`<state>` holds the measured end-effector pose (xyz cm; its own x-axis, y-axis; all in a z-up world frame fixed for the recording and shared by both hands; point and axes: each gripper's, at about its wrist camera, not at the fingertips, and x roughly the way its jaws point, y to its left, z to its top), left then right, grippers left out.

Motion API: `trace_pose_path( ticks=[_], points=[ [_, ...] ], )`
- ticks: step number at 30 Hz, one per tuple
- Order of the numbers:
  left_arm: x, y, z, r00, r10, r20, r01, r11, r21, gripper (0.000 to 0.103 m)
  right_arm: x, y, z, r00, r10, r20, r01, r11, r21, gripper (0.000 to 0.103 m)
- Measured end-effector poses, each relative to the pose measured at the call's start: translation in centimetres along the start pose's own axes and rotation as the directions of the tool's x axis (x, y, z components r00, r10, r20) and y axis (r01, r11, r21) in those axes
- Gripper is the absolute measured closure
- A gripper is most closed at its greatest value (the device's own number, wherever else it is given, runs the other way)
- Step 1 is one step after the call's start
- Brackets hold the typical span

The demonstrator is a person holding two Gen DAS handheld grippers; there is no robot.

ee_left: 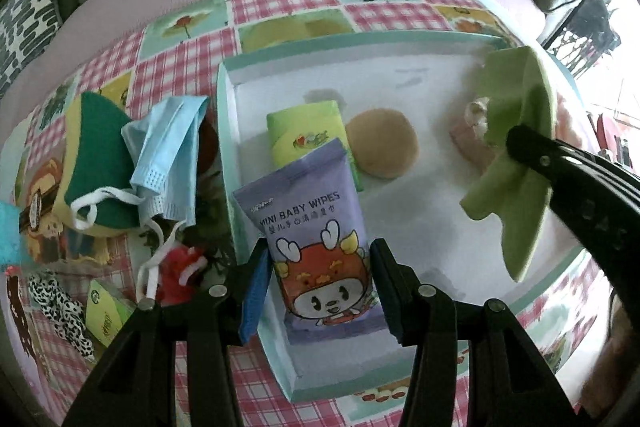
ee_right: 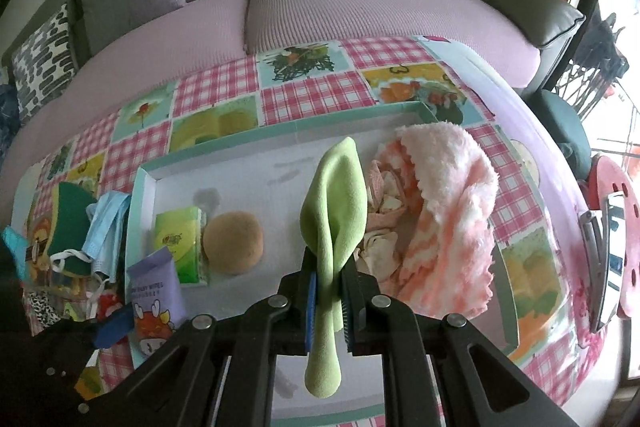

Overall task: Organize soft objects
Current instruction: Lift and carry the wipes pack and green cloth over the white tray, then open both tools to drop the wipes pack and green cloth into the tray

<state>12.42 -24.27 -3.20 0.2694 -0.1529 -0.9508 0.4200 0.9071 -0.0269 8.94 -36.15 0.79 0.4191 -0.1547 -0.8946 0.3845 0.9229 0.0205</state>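
Observation:
A white tray with a teal rim (ee_left: 226, 131) (ee_right: 138, 211) lies on the patchwork tablecloth. My left gripper (ee_left: 320, 291) is shut on a purple pack of baby wipes (ee_left: 320, 247), held over the tray's near left corner; the pack also shows in the right wrist view (ee_right: 154, 295). My right gripper (ee_right: 330, 291) is shut on a green cloth (ee_right: 338, 203) that hangs above the tray; the cloth shows at the right of the left wrist view (ee_left: 512, 155). In the tray lie a green tissue pack (ee_left: 308, 131) (ee_right: 180, 243), a tan round sponge (ee_left: 384, 147) (ee_right: 234, 243) and a pink fluffy towel (ee_right: 452, 211).
Left of the tray lie a blue face mask (ee_left: 168, 155) (ee_right: 106, 227), a green and yellow sponge (ee_left: 96, 155), a red item (ee_left: 176, 275) and a spotted black and white cloth (ee_left: 60, 303). A pink and grey sofa (ee_right: 360, 15) runs behind the table.

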Motion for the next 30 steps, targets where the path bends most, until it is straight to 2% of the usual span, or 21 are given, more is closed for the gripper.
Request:
trace_pose_path(
  ticks=[4, 6, 10, 15, 18, 19, 22, 28, 29, 30],
  points=[
    [-0.2, 0.3, -0.1, 1.000, -0.006, 0.001, 0.006, 1.000, -0.012, 0.051, -0.2, 0.1, 0.0, 1.000, 0.002, -0.001, -0.002, 1.000, -0.003, 0.091],
    [-0.2, 0.4, 0.1, 1.000, -0.009, 0.000, 0.009, 1.000, -0.014, 0.050, -0.3, 0.1, 0.0, 1.000, -0.002, -0.001, 0.002, 1.000, -0.004, 0.086],
    [-0.8, 1.1, 0.2, 1.000, -0.025, 0.012, 0.026, 0.999, -0.035, 0.049, -1.2, 0.1, 0.2, 1.000, -0.002, 0.021, 0.002, 1.000, -0.003, 0.044],
    [-1.6, 1.7, 0.4, 0.999, -0.033, 0.031, 0.035, 0.998, -0.051, 0.049, -2.3, 0.3, 0.5, 0.999, 0.003, 0.054, -0.003, 1.000, 0.003, 0.042],
    [-1.9, 2.4, 0.6, 0.998, -0.037, 0.047, 0.041, 0.996, -0.075, 0.032, -2.8, 0.2, 0.6, 0.998, -0.010, 0.068, 0.010, 1.000, 0.009, 0.033],
    [-2.0, 2.7, 0.7, 0.998, -0.032, 0.053, 0.037, 0.996, -0.087, 0.030, -2.9, 0.1, 0.6, 0.997, -0.015, 0.073, 0.014, 1.000, 0.012, 0.029],
    [-2.5, 3.8, 0.7, 0.997, -0.007, 0.072, 0.016, 0.992, -0.122, 0.029, -3.1, -0.4, 0.6, 0.996, -0.026, 0.083, 0.024, 0.999, 0.029, 0.018],
    [-3.7, 6.9, 0.8, 0.989, 0.084, 0.124, -0.055, 0.973, -0.222, 0.027, -2.8, -1.3, 0.6, 0.995, -0.066, 0.077, 0.061, 0.996, 0.066, 0.008],
    [-4.0, 7.4, 0.7, 0.987, 0.092, 0.132, -0.059, 0.970, -0.234, 0.025, -2.7, -1.4, 0.6, 0.995, -0.072, 0.073, 0.067, 0.995, 0.070, 0.005],
    [-4.3, 8.1, 0.7, 0.984, 0.104, 0.142, -0.066, 0.965, -0.252, 0.017, -2.5, -1.6, 0.6, 0.995, -0.077, 0.068, 0.072, 0.995, 0.072, 0.005]
  ],
)
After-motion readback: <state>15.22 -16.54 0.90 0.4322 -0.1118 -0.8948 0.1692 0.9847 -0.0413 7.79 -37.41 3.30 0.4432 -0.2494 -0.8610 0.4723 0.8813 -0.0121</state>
